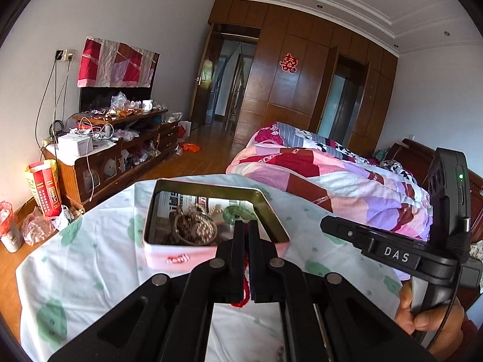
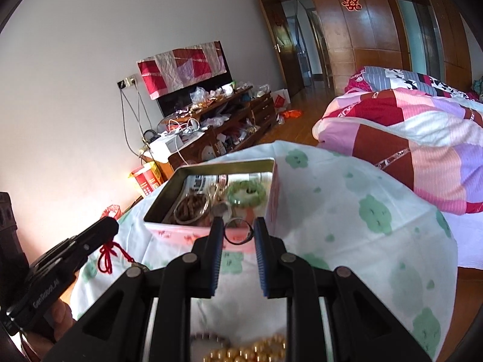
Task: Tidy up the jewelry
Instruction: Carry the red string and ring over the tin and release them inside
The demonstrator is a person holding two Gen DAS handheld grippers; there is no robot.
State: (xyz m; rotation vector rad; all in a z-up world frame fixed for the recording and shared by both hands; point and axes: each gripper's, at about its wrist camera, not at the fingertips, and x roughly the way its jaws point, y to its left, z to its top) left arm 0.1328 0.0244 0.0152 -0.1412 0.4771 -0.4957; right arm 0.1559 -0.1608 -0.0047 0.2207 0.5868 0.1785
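A: Any writing you can read?

B: "DAS" in white on the black bar of the right gripper (image 1: 392, 250), seen at three o'clock in the left wrist view. "GenRobot.AI" runs along the left gripper (image 2: 111, 229) at nine o'clock in the right wrist view. The red lettering on the pink wall of the tin (image 1: 178, 256) is upside down and I cannot read it. A red double-happiness cutout (image 1: 288, 62) hangs on the wardrobe at one o'clock.

A: And the jewelry?

B: The open tin (image 2: 211, 232) sits on a white cloth (image 2: 347, 226) with green blotches. Inside it lie a brown bead bracelet (image 2: 193, 205) at the left and a green bangle (image 2: 246, 193) at the right. A gold bead strand (image 2: 247, 351) lies on the cloth at six o'clock.

A: The jaws?

B: The left gripper (image 1: 246, 226) is clenched on a red knotted cord (image 2: 108, 256), its tips over the tin's near edge. The right gripper (image 2: 237, 233) grasps a thin dark ring (image 2: 238, 232) between its blue pads (image 2: 215, 259), just before the tin's near wall.
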